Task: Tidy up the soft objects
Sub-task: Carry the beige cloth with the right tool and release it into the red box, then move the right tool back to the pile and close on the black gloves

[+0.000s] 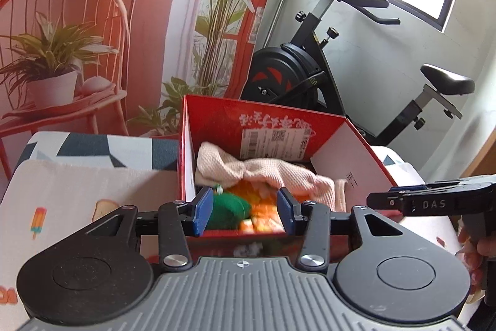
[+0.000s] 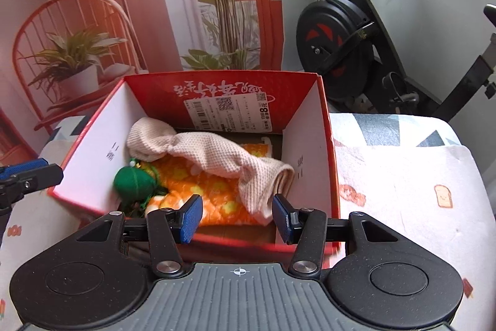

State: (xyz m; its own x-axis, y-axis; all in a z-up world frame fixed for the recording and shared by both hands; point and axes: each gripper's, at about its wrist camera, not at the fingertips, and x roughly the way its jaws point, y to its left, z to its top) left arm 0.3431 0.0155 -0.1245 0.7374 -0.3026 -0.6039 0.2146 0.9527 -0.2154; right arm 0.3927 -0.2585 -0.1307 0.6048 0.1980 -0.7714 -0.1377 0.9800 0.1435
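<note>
A red cardboard box [image 1: 263,120] [image 2: 327,145] with white inner walls stands on the table. Inside lie a beige knitted cloth [image 1: 266,171] [image 2: 204,149], an orange flowered cloth [image 1: 263,207] [image 2: 210,188] and a green stuffed toy [image 1: 228,211] [image 2: 133,180]. My left gripper [image 1: 243,211] hangs open over the box's near edge, with nothing pressed between its blue pads. My right gripper [image 2: 237,217] is open too, at the near rim above the cloths. The right gripper's fingers [image 1: 403,199] show from the side in the left wrist view. The left gripper's fingertips [image 2: 28,172] appear beside the box in the right wrist view.
A white tablecloth [image 1: 77,191] [image 2: 412,176] with small food prints covers the table. A black exercise bike [image 1: 310,73] [image 2: 347,42] stands behind it. A backdrop showing a red chair and plants [image 1: 62,51] fills the back left. A hand [image 1: 474,256] holds the right gripper's handle.
</note>
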